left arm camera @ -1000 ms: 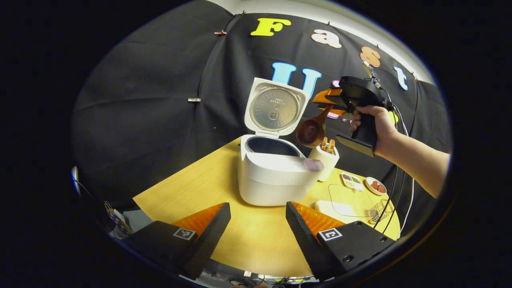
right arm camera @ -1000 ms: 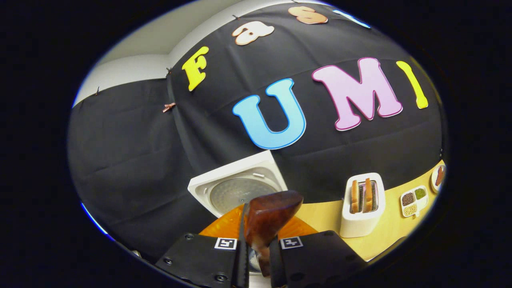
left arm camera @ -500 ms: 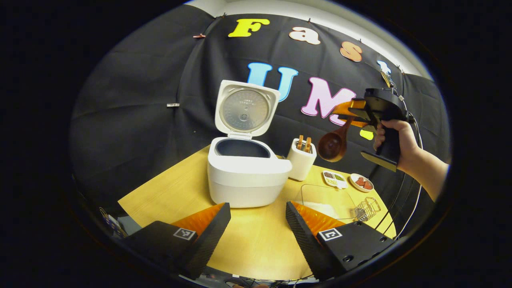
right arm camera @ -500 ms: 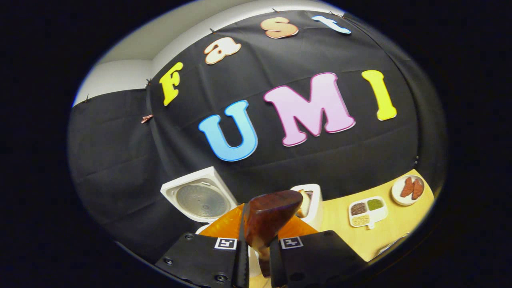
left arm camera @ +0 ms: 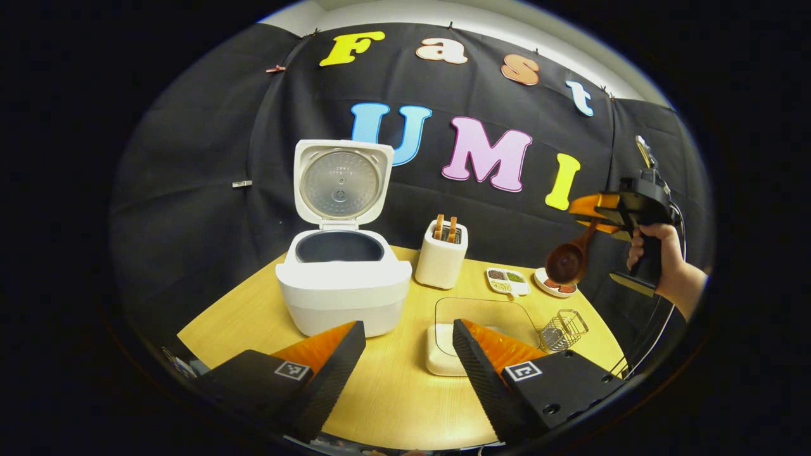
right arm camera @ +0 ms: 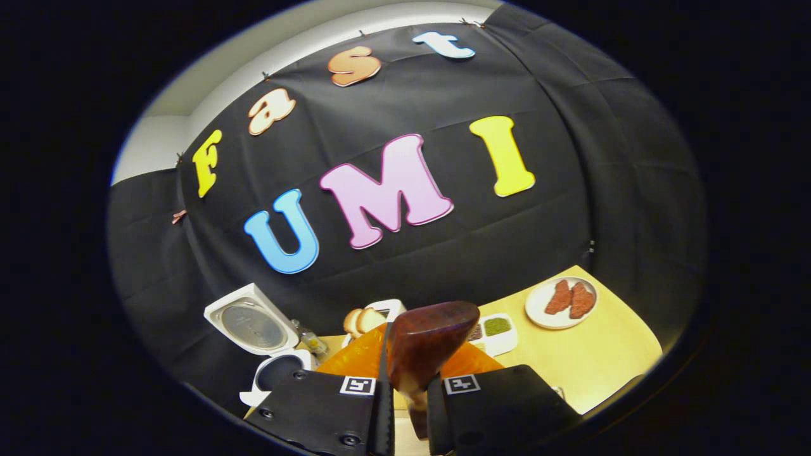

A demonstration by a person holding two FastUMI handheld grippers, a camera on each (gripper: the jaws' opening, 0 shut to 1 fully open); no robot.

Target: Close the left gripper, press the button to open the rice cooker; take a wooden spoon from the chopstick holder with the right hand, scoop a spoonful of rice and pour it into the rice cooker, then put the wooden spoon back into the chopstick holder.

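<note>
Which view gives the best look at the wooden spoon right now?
The left gripper view: the whole wooden spoon shows there, bowl hanging down from the right gripper, above the table's right end. The right gripper view catches just its handle end, clamped between that gripper's fingers.

We are looking at the white rice cooker [left arm camera: 343,285] sitting on the yellow table [left arm camera: 393,392] with its lid [left arm camera: 340,182] standing upright, showing a round metal inner plate and a dark empty pot. Just beside it, on its right in the left gripper view, the white chopstick holder [left arm camera: 441,259] is standing upright with wooden pieces poking out. The dark brown wooden spoon [left arm camera: 569,258] is hanging in the air, bowl down, well apart from the holder.
</note>
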